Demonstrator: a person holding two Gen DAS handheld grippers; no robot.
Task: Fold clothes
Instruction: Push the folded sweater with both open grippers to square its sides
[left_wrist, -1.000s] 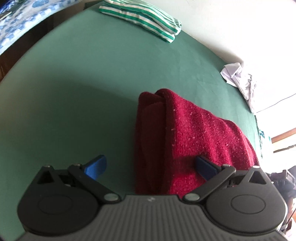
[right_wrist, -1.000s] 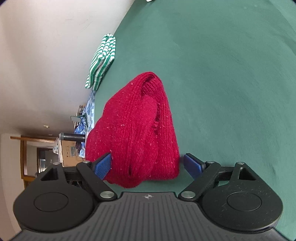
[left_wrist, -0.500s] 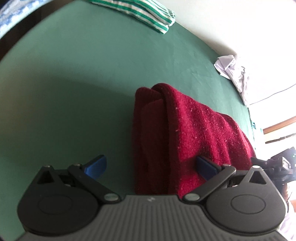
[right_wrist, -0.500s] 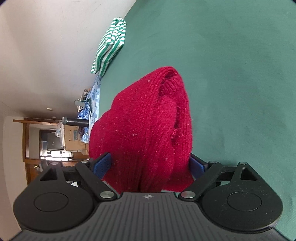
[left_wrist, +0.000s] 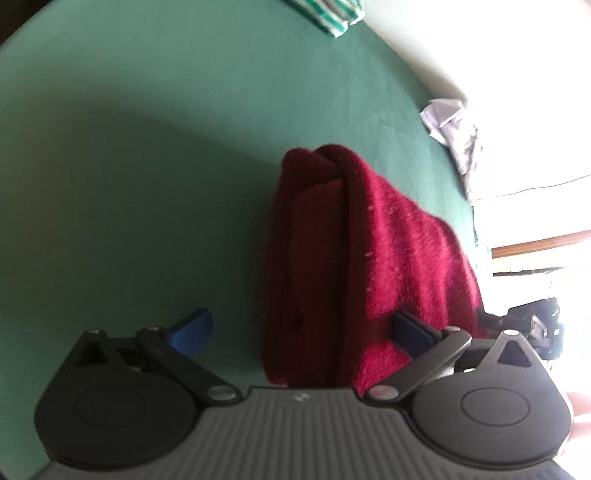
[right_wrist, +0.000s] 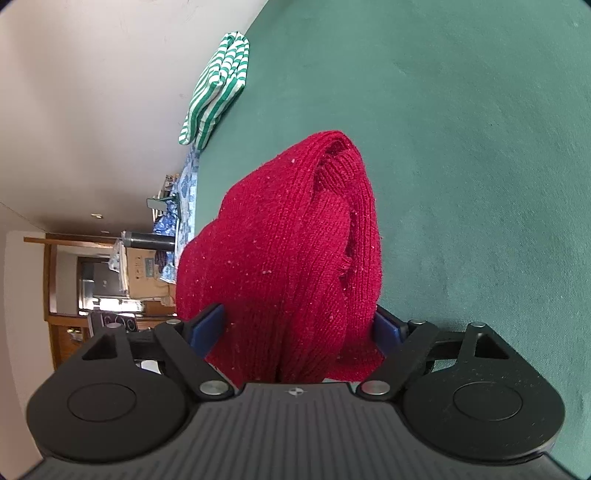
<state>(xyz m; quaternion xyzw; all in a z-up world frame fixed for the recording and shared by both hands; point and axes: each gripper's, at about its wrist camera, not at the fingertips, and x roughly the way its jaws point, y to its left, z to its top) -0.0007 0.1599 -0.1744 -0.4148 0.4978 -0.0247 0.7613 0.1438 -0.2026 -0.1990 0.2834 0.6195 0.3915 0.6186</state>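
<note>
Red knitted sweater (right_wrist: 291, 251), already doubled into a thick bundle, lying on the green table cover (right_wrist: 480, 129) with its folded edge pointing away from both cameras. Seen from the right wrist, bulk of the knit sitting between the two blue pads of the right gripper (right_wrist: 301, 328), jaws wide and just touching or nearly touching the fabric on each side, not yet squeezed shut. Seen from the left wrist, left gripper (left_wrist: 301, 328) likewise spread apart: one pad over bare green cloth, the other lying against the sweater (left_wrist: 369, 258), so only part of the bundle inside its span. Probably about to grip the near edges for another fold or for shifting the bundle; best done by closing both grippers low on the near edge, catching every layer at once, lifting evenly and keeping the two sides level so the inner layers do not slide out. Thick, springy knit likely to bulge and slip from a shallow bite, so a deeper reach advisable. Both tools held low and close to the table, pointing along the sweater from its near end, each rolled sideways in the opposite sense. Farther off, a folded green-and-white striped garment (right_wrist: 218, 85) at the table's edge, and a crumpled white cloth (left_wrist: 454, 136) near the far edge in the left view.
</note>
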